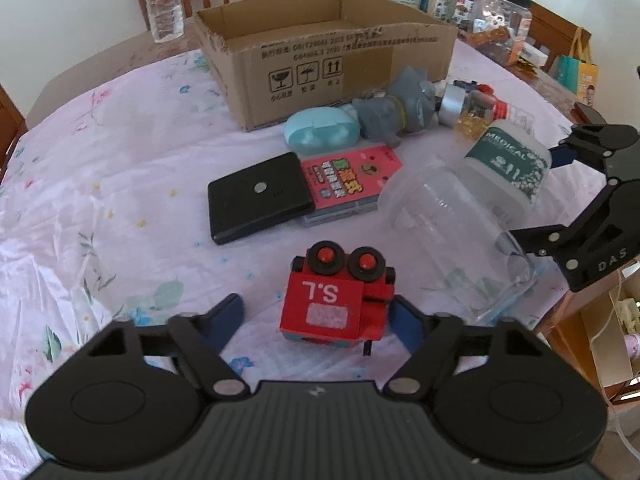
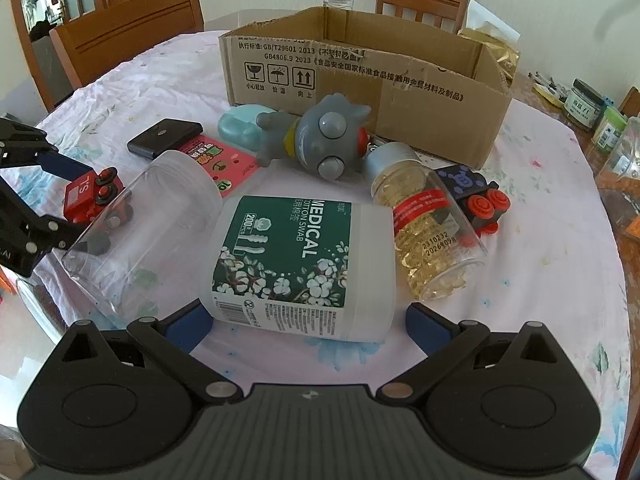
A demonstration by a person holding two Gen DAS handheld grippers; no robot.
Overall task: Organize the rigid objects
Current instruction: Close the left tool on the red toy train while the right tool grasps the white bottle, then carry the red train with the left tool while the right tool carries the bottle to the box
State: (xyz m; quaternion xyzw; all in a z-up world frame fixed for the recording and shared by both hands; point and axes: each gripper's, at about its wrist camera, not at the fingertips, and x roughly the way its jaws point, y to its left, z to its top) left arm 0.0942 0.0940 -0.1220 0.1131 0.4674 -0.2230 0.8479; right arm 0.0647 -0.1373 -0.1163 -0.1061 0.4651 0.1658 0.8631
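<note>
A red toy truck marked "S.L" lies on its side between the fingers of my open left gripper; its right finger is close to the truck, its left finger apart. The truck also shows in the right wrist view. My open right gripper straddles the base of a white medical cotton swab jar lying on its side, without touching it. An open cardboard box stands at the back of the table.
Also on the floral tablecloth: a clear empty jar, a capsule bottle, a grey toy figure, a dark toy truck, a black power bank, a pink card pack, a teal case. Chairs and clutter surround the table.
</note>
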